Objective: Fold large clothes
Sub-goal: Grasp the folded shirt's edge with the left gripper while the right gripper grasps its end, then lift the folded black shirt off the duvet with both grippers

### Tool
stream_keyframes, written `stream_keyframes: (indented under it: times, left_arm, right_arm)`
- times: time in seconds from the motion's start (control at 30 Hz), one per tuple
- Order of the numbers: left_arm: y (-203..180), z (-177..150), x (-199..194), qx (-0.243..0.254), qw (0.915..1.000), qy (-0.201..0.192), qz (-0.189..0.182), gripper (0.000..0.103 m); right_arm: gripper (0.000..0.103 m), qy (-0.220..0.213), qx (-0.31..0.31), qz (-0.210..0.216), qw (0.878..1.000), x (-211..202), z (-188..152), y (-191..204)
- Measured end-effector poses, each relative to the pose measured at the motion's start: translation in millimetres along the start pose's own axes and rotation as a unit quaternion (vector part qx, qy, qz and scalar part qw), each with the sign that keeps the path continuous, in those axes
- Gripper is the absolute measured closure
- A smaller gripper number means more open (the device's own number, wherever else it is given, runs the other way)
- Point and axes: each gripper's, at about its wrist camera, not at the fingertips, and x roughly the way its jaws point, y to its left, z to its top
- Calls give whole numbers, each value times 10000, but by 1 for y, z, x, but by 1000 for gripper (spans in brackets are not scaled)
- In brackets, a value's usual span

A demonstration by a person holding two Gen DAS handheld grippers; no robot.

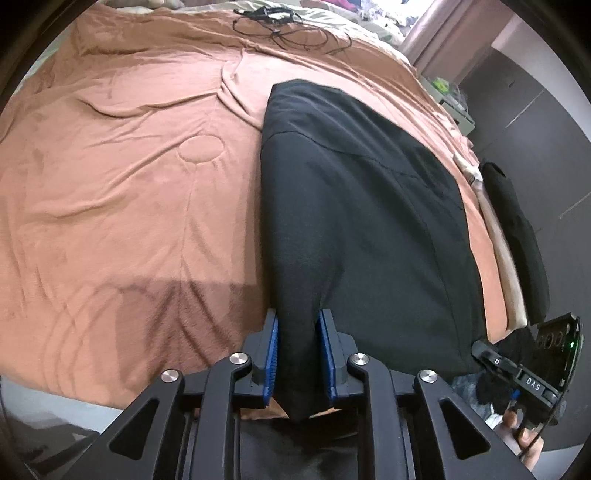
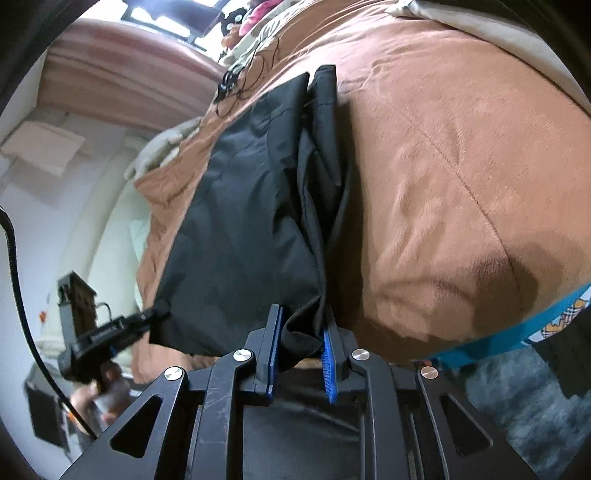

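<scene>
Both claws, left claw [image 1: 298, 354] and right claw [image 2: 302, 354], clamp the near hem of the long black fabric garment [image 1: 362, 206] (already narrowed lengthwise) on the rust-brown bedspread [image 1: 129, 166], crosswise folds remaining.

Both views are evenly and fairly brightly lit by diffuse light. In the right wrist view, a window [image 2: 173, 18] at the top is blown out to white. Soft-edged shadows are cast on the brown bedspread [image 1: 110, 184] near the lower rim in each view. Strong fisheye curvature is seen, with a dark circular vignette at the corners. The left wrist view is rendered sharply; slight motion blur is noted in the right wrist view, chiefly toward its lower right edge.
</scene>
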Motion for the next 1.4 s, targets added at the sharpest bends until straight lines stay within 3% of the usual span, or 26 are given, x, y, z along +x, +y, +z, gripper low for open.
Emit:
stream_keyframes:
  times: [0.03,0.07,0.13,0.23,0.33,0.47,0.93,1.1,1.23,1.4]
  left_arm:
    - [1,0,1,19,10000,33,70,77]
    - [1,0,2,46,9999,43,100,74]
    - [2,2,3,68,10000,7,24,54]
    - [8,7,0,-84,9997,-190,-116,41]
    - [17,23,2,-312,9989,-295,-188,41]
    - [23,43,13,-436,9985,-268,-172,41]
    - [37,120,71,-524,9981,-116,-308,41]
    - [34,141,89,-490,9979,-93,-409,41]
    - [32,160,102,-448,9977,-72,-498,41]
    - [28,182,116,-408,9982,-58,-425,41]
  right_arm:
    - [61,7,-72,-118,9999,0,0,0]
    - [41,34,-68,-138,9999,0,2,-1]
    - [29,-33,-39,-72,10000,-3,6,-3]
    - [29,-85,13,-109,9999,-7,20,-11]
    - [28,-118,138,-38,9998,-6,37,-19]
    - [13,-188,178,176,9995,2,61,-24]
    - [14,92,357,452,9983,74,147,-28]
    - [18,175,426,700,9965,91,169,-29]
    - [29,279,559,904,9939,104,183,-32]
    - [35,354,472,912,9941,118,195,-25]
